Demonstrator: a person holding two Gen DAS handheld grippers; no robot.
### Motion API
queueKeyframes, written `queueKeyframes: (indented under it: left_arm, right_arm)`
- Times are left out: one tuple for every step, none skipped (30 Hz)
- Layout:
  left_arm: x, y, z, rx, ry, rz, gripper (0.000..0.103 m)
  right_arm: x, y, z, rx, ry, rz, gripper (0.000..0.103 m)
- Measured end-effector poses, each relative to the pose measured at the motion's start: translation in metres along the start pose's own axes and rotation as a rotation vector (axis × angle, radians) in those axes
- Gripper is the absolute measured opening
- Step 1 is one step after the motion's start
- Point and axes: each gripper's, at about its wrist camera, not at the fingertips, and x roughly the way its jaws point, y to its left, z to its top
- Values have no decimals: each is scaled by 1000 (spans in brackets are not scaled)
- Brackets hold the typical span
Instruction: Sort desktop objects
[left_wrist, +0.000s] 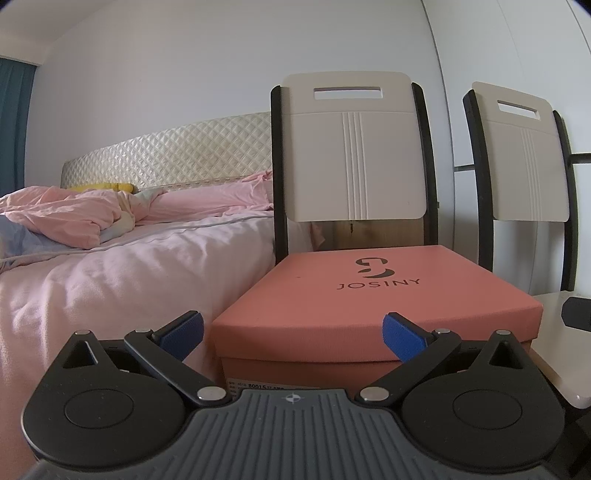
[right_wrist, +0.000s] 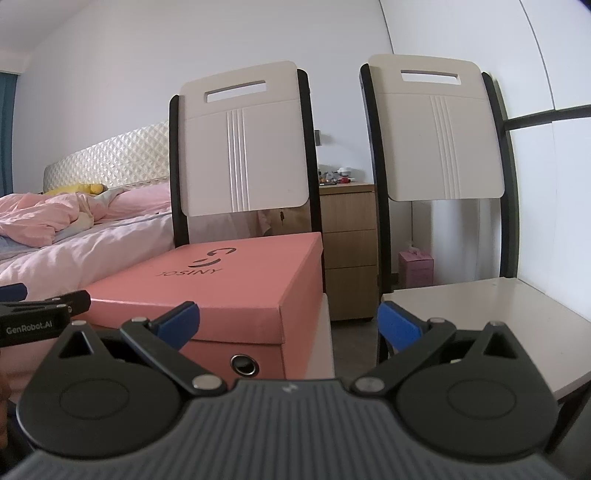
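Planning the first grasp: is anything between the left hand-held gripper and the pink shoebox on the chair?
Nothing visible. The left hand-held gripper is open and points straight at the pink shoebox on the chair seat, with only open space between them.

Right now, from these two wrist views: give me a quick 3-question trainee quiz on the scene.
1. True or false: the left gripper is shut on the pink box.
2. Multiple choice: the pink box sits on (A) the bed, (B) a chair seat, (C) the wooden drawer unit.
3. Fill in: the seat of the other chair, ahead of the right gripper, has ____ on it.

Key: 1 false, both grippers have their fingers spread and hold nothing; 2 B; 3 nothing.
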Motion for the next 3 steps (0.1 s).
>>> queueKeyframes:
  left_arm:
    - [0, 0, 0, 0, 0, 1, 103]
    - [-1, -2, -2, 0, -2, 2, 103]
    - [-1, -2, -2, -1, -2, 2, 103]
  right_arm:
    - [0, 0, 0, 0, 1, 0, 103]
    - [0, 0, 0, 1, 1, 0, 103]
    - [0, 0, 0, 0, 1, 0, 103]
